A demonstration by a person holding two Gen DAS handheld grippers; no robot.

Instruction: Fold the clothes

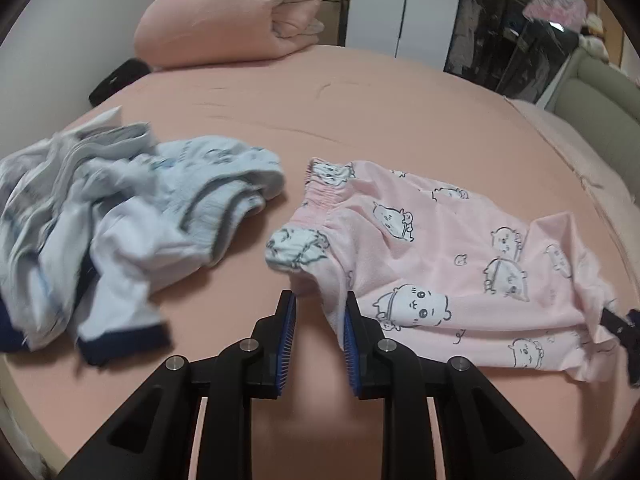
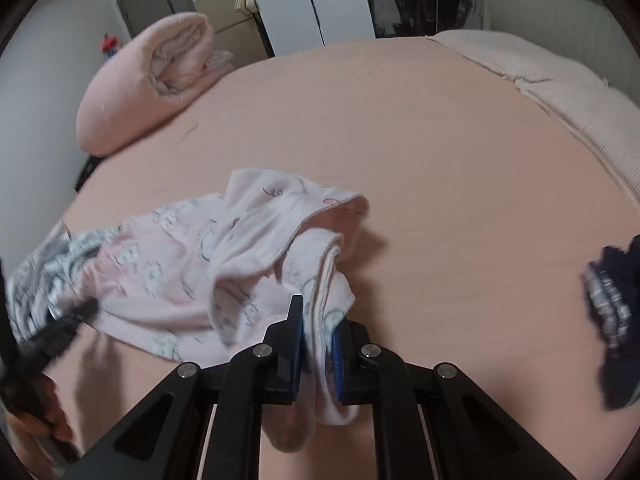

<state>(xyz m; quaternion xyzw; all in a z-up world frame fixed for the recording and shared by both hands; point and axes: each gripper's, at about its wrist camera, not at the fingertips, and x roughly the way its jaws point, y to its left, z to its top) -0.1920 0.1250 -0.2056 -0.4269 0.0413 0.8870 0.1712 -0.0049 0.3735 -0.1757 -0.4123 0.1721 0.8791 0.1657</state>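
Pink pyjama trousers [image 1: 432,264] printed with white cartoon animals lie across the pink bed sheet [image 1: 360,100]. My left gripper [image 1: 318,300] is shut on the near corner of their gathered waistband, and the cloth drapes over its right finger. In the right wrist view the same trousers [image 2: 180,272] are bunched up. My right gripper [image 2: 320,316] is shut on a fold at the leg end, which hangs down between its blue pads. Each gripper shows in the other's view: the right gripper [image 1: 620,320] at the trousers' far end, the left gripper [image 2: 68,324] blurred, with a hand [image 2: 44,408] behind it.
A crumpled pile of pale blue and white clothes [image 1: 120,220] lies left of the trousers. A rolled pink quilt [image 1: 240,12] sits at the far end of the bed. A dark garment with a checked trim [image 2: 616,312] lies to the right. A cream blanket [image 2: 540,80] covers the right edge.
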